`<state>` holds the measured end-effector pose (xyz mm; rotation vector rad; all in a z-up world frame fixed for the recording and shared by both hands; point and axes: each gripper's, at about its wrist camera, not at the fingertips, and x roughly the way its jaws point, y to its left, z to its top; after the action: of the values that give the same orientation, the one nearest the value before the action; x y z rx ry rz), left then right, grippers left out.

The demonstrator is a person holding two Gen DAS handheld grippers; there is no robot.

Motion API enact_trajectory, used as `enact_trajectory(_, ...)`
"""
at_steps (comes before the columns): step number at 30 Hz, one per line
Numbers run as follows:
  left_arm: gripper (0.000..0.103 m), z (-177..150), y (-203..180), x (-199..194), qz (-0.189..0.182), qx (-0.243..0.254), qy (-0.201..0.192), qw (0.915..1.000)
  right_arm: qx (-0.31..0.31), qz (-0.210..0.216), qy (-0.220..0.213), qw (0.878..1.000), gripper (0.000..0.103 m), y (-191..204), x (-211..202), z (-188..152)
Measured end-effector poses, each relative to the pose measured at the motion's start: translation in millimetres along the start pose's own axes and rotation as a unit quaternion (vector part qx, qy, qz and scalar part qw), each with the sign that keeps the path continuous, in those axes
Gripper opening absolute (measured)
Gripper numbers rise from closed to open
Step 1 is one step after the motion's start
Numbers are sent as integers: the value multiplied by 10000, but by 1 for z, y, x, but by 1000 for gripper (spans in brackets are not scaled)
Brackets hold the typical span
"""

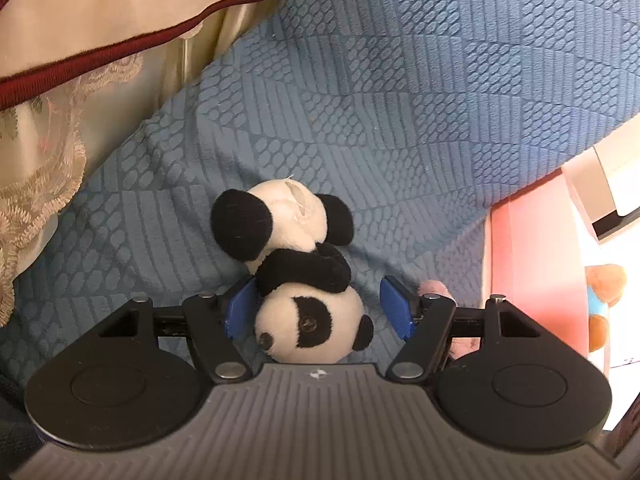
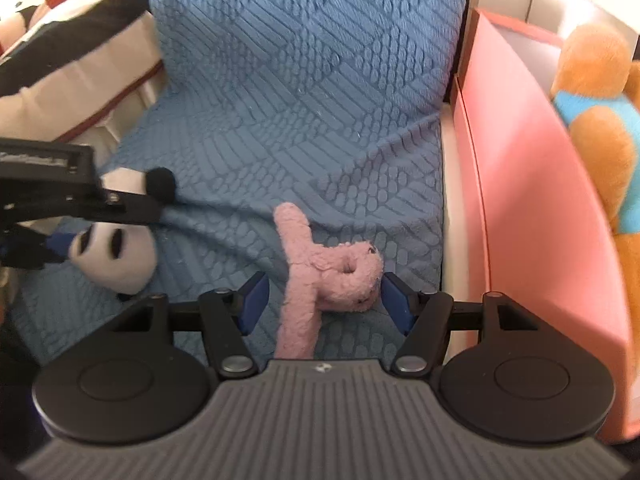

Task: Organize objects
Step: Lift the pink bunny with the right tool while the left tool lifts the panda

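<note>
A small panda plush (image 1: 308, 280) lies upside down on the blue textured cover (image 1: 400, 80). Its head sits between the jaws of my left gripper (image 1: 319, 282). The left blue pad touches the panda's side and the right pad stands apart from it, so the gripper is open. A pink long-limbed plush (image 2: 320, 268) lies on the same cover between the jaws of my right gripper (image 2: 325, 278), also open, with a gap at the left pad. In the right wrist view the panda (image 2: 116, 256) shows at the left, under the left gripper's black fingers (image 2: 132, 206).
A pink box (image 2: 520, 200) stands at the cover's right edge, with an orange plush in a blue shirt (image 2: 592, 80) inside it. A cream cushion with red piping (image 1: 120, 20) and lace cloth (image 1: 36, 184) lie to the left.
</note>
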<state>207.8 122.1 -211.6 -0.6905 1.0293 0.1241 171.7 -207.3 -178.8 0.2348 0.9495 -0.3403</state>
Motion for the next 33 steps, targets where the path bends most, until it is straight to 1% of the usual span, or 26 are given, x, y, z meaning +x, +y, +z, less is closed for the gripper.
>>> enact_trajectory(4,72,-1,0,3,60,20,61,10000,180,36,179,9997,62,-4,12,0)
enact_trajectory(6,72,-1,0,3,123,17,92,9999,86,-64,131,9999,50,-2,12,0)
enact_trajectory(8,72,-1,0,2,116,-7,88,9999,-59,-159,113,9998,49,0,12,0)
enact_trajectory(17,71,-3,1,2,184,-23,141,9997,142,-88,60,9998,48,-3,5,1)
enact_trajectory(18,70,-3,1,2,189,-16,136,9997,181,-76,63,9998,48,-4,4,1)
enact_trajectory(19,65,-3,0,2,180,-8,126,9998,199,-64,64,9998,48,-5,3,1)
enact_trajectory(20,63,-3,0,1,144,-21,112,9998,198,-63,57,9998,48,-5,2,1)
enact_trajectory(22,62,-5,-1,0,125,-35,86,9999,174,-80,39,9998,48,-5,-1,1)
enact_trajectory(30,60,-8,-2,-6,107,8,31,9999,297,38,95,9995,48,-6,-14,2)
enact_trajectory(33,60,-10,-1,-13,-29,-37,5,10000,341,25,118,9993,48,-5,-18,2)
